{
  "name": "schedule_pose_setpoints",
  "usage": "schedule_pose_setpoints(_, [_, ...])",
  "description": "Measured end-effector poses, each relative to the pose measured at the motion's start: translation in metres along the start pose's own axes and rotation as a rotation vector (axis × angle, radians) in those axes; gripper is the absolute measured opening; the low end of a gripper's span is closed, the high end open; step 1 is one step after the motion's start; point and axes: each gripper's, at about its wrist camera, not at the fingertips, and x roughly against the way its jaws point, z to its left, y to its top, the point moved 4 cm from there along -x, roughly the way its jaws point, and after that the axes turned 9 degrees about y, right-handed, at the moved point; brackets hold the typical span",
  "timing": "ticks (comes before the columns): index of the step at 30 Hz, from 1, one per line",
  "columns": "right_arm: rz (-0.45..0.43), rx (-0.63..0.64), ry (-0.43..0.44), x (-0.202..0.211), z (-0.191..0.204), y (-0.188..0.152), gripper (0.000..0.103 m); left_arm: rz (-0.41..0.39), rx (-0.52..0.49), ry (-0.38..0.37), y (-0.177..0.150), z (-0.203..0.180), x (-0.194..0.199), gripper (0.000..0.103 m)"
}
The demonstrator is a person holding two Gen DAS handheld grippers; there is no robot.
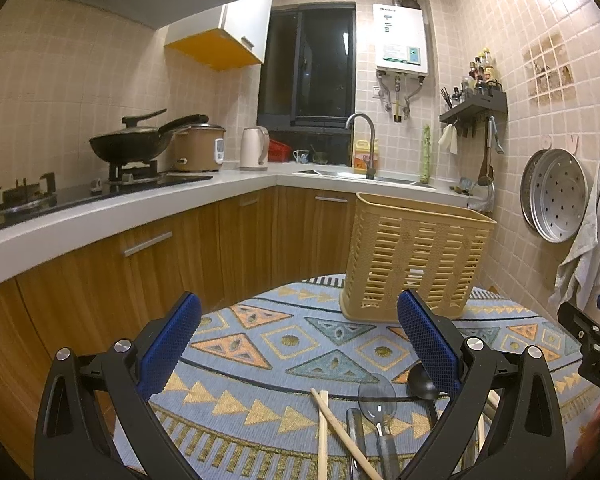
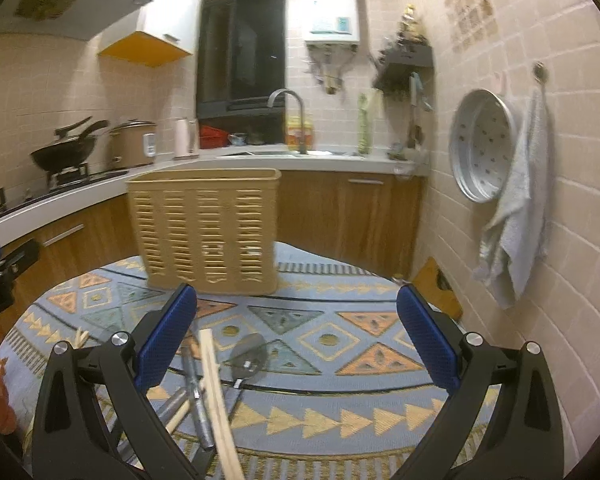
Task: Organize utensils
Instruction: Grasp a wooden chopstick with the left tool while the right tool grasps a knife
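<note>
A woven, matt cloth with a rough weave was seen under a slotted plastic basket. Pale bare wood was shown by the chopsticks, clear glossy plastic by a spoon (a matt black ladle lay beside it).

Black hand-held gripper, blue pads

beige tiled walls (warm indoor light) frame a dark window above wooden cabinets.
</note>
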Motion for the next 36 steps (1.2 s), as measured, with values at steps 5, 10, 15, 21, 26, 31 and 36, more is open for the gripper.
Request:
schedule_pose_setpoints(5, [0.021,-0.054,-0.056,-0.002,-0.014,0.005,0.096,0.009,0.029,-0.007,0.007,0.008,-0.001,0.095])
schedule_pose_setpoints(10, [0.075,-0.061,0.024,-0.002,-0.018,0.012,0.096,0.113,0.048,-0.025,0.030,0.037,-0.010,0.093])
schedule_pose_setpoints(15, [0.238,0.021,0.096,-0.015,-0.008,0.023,0.089,0.492,-0.060,-0.170,0.011,0.043,-0.050,0.069])
schedule_pose_setpoints(21, [0.495,0.071,0.182,-0.042,0.000,0.016,0.046,0.819,0.026,-0.419,-0.033,0.023,-0.080,0.032])
schedule_pose_setpoints(26, [0.632,0.063,0.243,-0.055,0.004,0.004,0.037,0.848,-0.110,-0.368,-0.049,0.000,-0.077,0.026])
schedule_pose_setpoints(31, [0.760,-0.002,0.294,-0.073,-0.003,-0.003,0.033,0.875,-0.227,-0.320,-0.058,-0.008,-0.074,0.021])
schedule_pose_setpoints(36, [0.907,-0.103,0.343,-0.096,-0.002,-0.016,0.033,0.861,-0.317,-0.294,-0.055,-0.018,-0.069,0.021])
